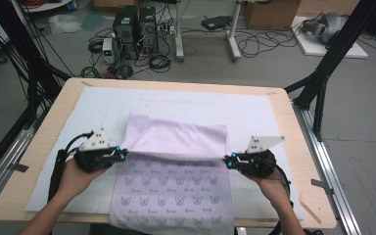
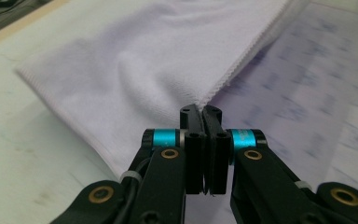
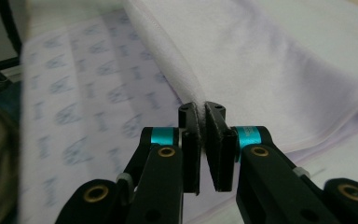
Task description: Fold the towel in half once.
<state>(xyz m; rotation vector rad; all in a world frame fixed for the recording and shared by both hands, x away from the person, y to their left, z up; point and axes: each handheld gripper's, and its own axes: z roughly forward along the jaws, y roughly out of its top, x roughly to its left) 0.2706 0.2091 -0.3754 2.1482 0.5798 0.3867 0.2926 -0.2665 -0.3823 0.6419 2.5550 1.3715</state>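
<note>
A person stands at the table (image 1: 39,147) with a gripper in each hand, folding a pale lilac towel (image 1: 176,142) printed with small cat faces. The towel lies on a white mat (image 1: 254,112) in the middle of the tabletop, its near end hanging over the table's front edge and its far part turned over so the plain underside faces up.

The left gripper (image 1: 122,154) is closed tight on the folded flap's left corner; in the left gripper view the jaws meet with the stitched hem (image 2: 233,70) pinched at their tips. The right gripper (image 1: 227,160) is likewise clamped on the right corner, the cloth edge (image 3: 168,51) squeezed between its pads.

Both bites look shallow to me, right at the hem. If the hands pull apart or lift unevenly, I think one corner could slip free and the flap would sag crooked. Carrying the fold across too quickly might also drag the lower layer along the mat, leaving the edges misaligned.
</note>
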